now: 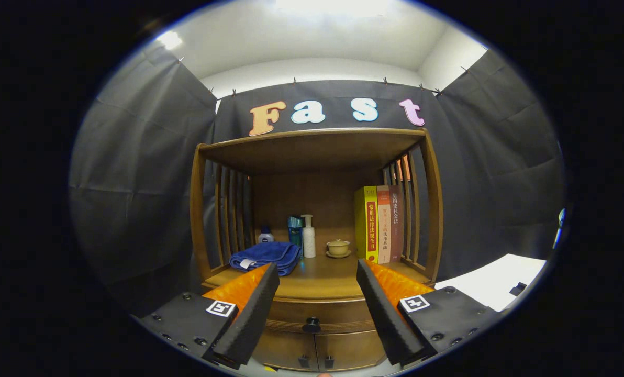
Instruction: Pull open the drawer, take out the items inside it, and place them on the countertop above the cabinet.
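A wooden cabinet stands ahead of me, its drawer [312, 312] closed under the countertop [317, 283]. A small black knob [311, 325] sits at the drawer's middle, seen between my two fingers and a little beyond them. My gripper [317, 275] is open, its black-padded fingers [249, 314] spread wide with nothing between them. The drawer's contents are hidden.
On the countertop lie a folded blue towel [265, 255], a small bottle [266, 235], a teal box [294, 230], a white pump bottle [309, 236], a small lidded cup [338, 247] and three upright books [379, 224]. Two small doors [317, 353] sit below the drawer. A white surface [492, 280] lies to the right.
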Motion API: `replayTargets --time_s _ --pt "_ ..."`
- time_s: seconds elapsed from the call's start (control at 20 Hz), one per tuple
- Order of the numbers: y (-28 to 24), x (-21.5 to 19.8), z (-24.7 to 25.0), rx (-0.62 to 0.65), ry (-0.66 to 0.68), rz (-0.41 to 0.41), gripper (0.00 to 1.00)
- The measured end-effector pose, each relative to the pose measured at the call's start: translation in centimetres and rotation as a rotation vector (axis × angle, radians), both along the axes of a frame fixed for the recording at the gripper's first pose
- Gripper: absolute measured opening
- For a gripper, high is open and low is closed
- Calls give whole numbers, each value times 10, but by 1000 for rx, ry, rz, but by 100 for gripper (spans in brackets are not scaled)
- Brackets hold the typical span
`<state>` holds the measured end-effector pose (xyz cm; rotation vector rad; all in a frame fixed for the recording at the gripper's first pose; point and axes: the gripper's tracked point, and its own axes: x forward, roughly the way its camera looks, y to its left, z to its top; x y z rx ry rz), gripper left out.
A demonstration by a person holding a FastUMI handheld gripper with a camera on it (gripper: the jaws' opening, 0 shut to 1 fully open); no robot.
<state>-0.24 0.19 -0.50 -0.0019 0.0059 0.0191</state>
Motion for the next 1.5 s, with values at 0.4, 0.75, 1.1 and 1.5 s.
replayTargets --time_s 0.4,0.75,1.1,1.5 --pt "-2 1 -5 -1 9 -4 98" --pt "0 20 -43 2 60 -20 98" --pt "0 63 -118 -3 185 -36 98" --pt "10 97 -192 -63 312 -29 99"
